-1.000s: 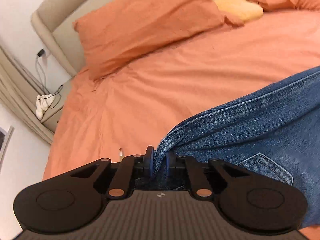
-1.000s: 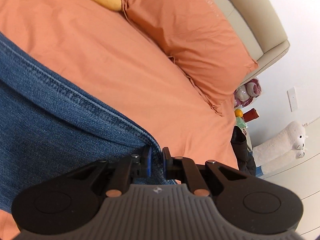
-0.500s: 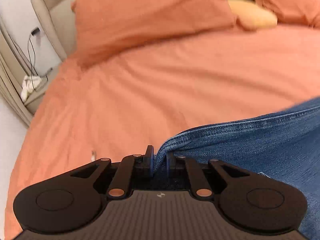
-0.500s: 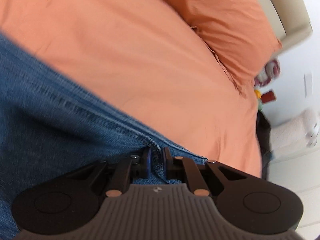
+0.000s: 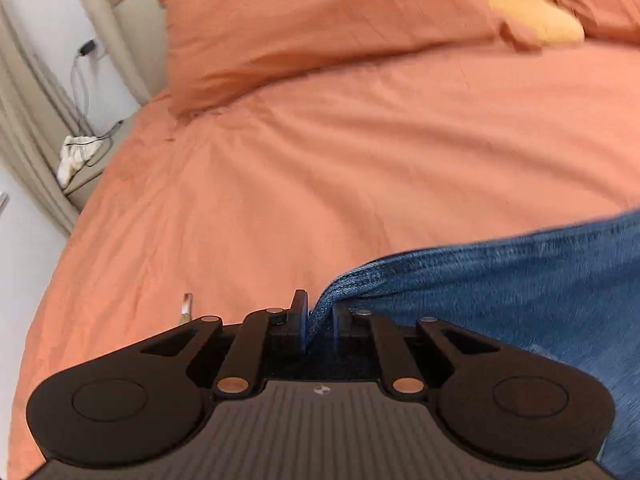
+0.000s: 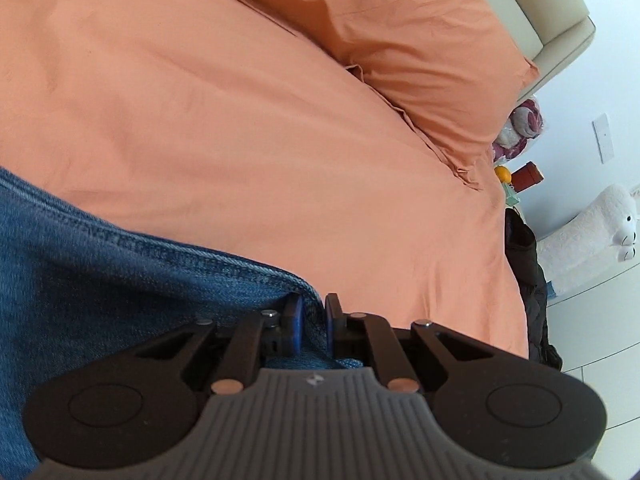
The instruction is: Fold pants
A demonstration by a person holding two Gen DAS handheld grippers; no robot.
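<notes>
Blue denim pants (image 5: 500, 288) hang between my two grippers above an orange bed. My left gripper (image 5: 320, 312) is shut on the waistband's left corner, and the denim runs off to the right. In the right wrist view my right gripper (image 6: 312, 316) is shut on the other corner of the pants (image 6: 100, 280), which spread to the left. The lower part of the pants is out of view.
The orange duvet (image 5: 320, 160) covers the bed, with orange pillows (image 5: 320, 28) and a yellow cushion (image 5: 532, 16) at the beige headboard (image 6: 540, 4). A bedside shelf with cables (image 5: 80, 152) is at the left. Dark clothing (image 6: 524, 264) and a white plush toy (image 6: 592, 232) lie beside the bed at the right.
Both grippers have kept hold of the pants while moving over the bed. The pillows sit nearer in the left view, and the back pocket has left view.
</notes>
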